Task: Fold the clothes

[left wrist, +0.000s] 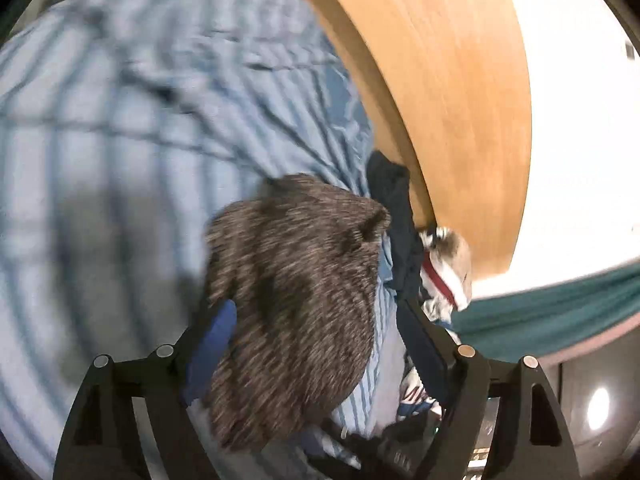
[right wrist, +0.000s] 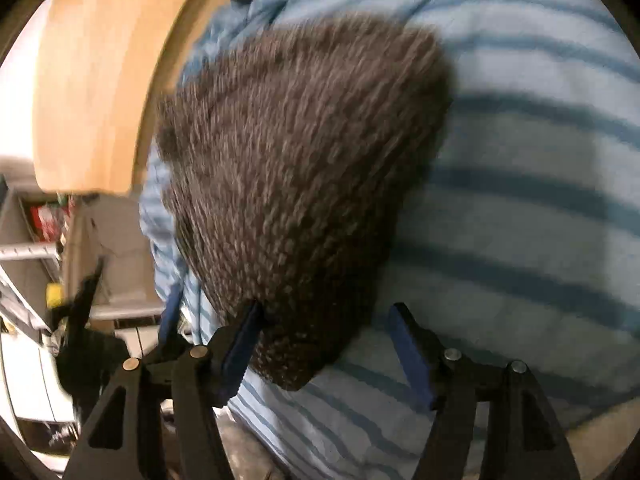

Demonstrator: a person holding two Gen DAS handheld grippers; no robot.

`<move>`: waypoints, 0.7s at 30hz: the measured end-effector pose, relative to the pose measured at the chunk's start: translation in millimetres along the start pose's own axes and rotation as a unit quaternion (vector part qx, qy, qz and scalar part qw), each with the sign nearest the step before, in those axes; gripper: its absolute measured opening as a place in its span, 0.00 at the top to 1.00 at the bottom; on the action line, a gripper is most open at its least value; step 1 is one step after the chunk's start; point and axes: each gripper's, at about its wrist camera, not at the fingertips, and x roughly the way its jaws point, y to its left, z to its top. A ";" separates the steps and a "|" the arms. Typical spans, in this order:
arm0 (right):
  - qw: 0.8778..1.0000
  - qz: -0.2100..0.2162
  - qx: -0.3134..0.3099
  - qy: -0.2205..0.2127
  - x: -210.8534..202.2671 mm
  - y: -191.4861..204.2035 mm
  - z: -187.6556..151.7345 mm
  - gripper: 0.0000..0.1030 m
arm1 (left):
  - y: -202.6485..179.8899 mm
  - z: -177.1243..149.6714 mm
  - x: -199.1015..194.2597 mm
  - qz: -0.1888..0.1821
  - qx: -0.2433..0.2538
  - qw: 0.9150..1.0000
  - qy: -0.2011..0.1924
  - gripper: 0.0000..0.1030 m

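Blue-striped bedsheet (right wrist: 520,160) backdrop; both hand-held grippers (left wrist: 316,344) (right wrist: 324,336) spread wide, straddling brown-grey knitted garment (right wrist: 304,168), likely positioning it for folding.

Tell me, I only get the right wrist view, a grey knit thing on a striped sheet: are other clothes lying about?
Observer: Yes. The left wrist view shows a dark navy garment against the wooden board.
Operator: Anything else there?
Observer: A red and white striped piece sits right beside the navy one.
Operator: And the other gripper?
Observer: The left gripper is open, with the grey knit garment between its fingers.
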 end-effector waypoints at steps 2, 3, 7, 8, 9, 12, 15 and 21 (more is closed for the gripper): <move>1.000 0.016 0.011 0.002 11.7 5.1 -0.4 0.23 | 23.1 -8.6 -8.5 -0.020 -0.058 0.998 -0.007 0.21; 1.000 0.017 0.017 0.008 18.8 5.7 -0.5 0.22 | 33.2 -12.7 -6.9 -0.031 -0.088 0.996 -0.005 0.21; 0.999 0.030 0.031 0.001 36.4 2.4 -2.8 0.31 | 61.5 -27.5 3.0 -0.071 -0.179 0.981 0.005 0.20; 0.999 0.044 0.032 0.000 35.2 2.4 -1.8 0.55 | 63.4 -30.5 7.2 -0.080 -0.190 0.978 0.010 0.20; 0.998 0.053 0.032 0.005 33.7 2.6 -0.3 0.59 | 63.7 -32.5 12.2 -0.088 -0.197 0.976 0.018 0.19; 0.996 0.086 0.011 0.002 16.3 16.2 4.7 0.65 | 57.4 -34.0 27.6 -0.106 -0.196 0.974 0.040 0.19; 0.992 0.120 -0.020 -0.019 -12.0 42.2 13.9 0.65 | 44.6 -32.5 38.3 -0.108 -0.178 0.977 0.054 0.19; 0.995 0.085 -0.059 0.001 -19.7 63.9 25.4 0.65 | 18.9 -29.5 59.6 -0.113 -0.142 0.980 0.081 0.16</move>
